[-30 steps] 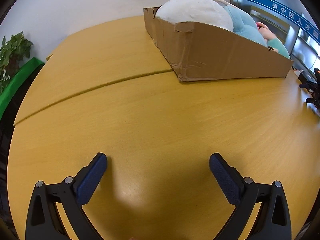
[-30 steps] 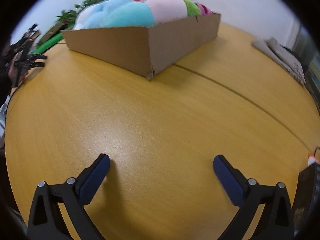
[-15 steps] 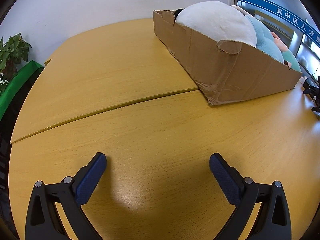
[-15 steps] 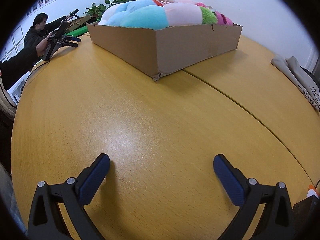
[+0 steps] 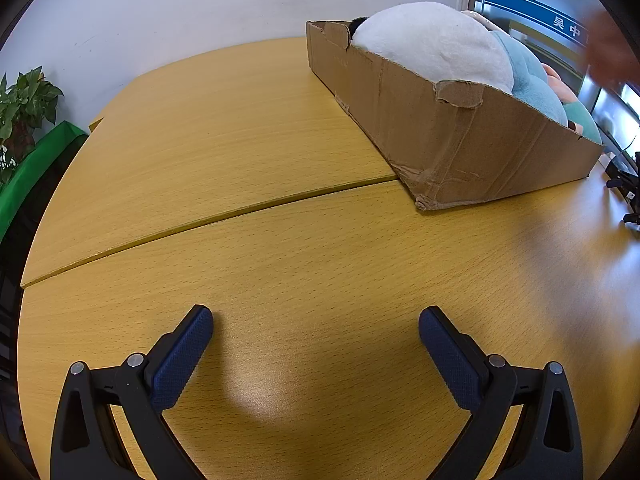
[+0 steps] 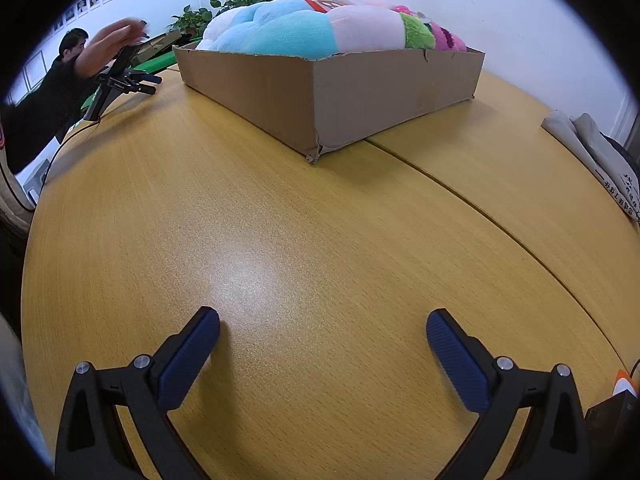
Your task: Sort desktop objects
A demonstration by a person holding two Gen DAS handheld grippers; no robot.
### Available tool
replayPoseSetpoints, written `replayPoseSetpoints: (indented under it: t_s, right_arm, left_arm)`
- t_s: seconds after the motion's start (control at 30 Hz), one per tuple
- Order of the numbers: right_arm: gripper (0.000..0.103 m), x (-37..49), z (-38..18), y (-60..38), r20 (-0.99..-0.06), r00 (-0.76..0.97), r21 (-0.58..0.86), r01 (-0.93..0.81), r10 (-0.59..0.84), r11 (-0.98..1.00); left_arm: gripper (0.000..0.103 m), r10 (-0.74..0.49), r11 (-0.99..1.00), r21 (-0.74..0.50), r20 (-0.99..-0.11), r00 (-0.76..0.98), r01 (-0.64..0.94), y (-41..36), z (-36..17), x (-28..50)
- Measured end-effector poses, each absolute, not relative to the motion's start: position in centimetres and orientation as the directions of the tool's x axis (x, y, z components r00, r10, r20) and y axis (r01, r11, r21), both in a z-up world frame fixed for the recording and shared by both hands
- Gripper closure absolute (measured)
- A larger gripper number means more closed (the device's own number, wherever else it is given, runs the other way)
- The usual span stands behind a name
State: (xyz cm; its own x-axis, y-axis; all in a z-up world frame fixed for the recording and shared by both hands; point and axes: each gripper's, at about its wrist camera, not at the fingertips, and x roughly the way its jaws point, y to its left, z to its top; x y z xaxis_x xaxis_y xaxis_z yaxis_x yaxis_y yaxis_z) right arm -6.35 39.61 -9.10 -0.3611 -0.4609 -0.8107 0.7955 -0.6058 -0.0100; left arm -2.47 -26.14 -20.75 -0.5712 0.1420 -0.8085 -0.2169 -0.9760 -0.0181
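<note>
Left gripper [image 5: 316, 316] and right gripper [image 6: 323, 318] both released, empty. Cardboard box [image 6: 360, 96] at 12 o'clock, heaped with plush toys [image 6: 304, 28]. Table [image 6: 280, 240] bare nearby; sorting likely finished.

Bright, even light; soft glare on the table [image 5: 256, 396]; fisheye-bent edges.

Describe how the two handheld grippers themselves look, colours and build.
The left gripper and the right gripper look alike: black, angular plastic arms with triangular cut-outs and silver rivets, each ending in dark blue textured pads. No cables, markings or sleeves show.
</note>
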Motion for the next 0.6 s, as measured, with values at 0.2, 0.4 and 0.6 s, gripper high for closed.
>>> replayPoseSetpoints:
  t_s: [0.2,0.4,0.6]
  right_arm:
    - [0.000,-6.6,-9.3,39.5,-0.810,-0.362,-0.011,0.795,-0.460,-0.606]
    - [0.000,-6.7,-9.4,39.5,-0.810,-0.364,-0.013,0.795,-0.459,-0.606]
    - [0.000,-6.6,-9.4,39.5,-0.810,-0.365,-0.015,0.795,-0.459,-0.607]
  left_arm:
    - [0.000,0.144,-0.976,-0.019,-0.808,-0.571,-0.218,-27.0,-22.0,-1.9]
    - [0.000,0.145,-0.975,-0.020,-0.808,-0.571,-0.220,-28.2,-23.2,-1.2]
    - [0.000,0.144,-0.975,-0.019,-0.812,-0.566,-0.221,-28.5,-22.5,-5.0]
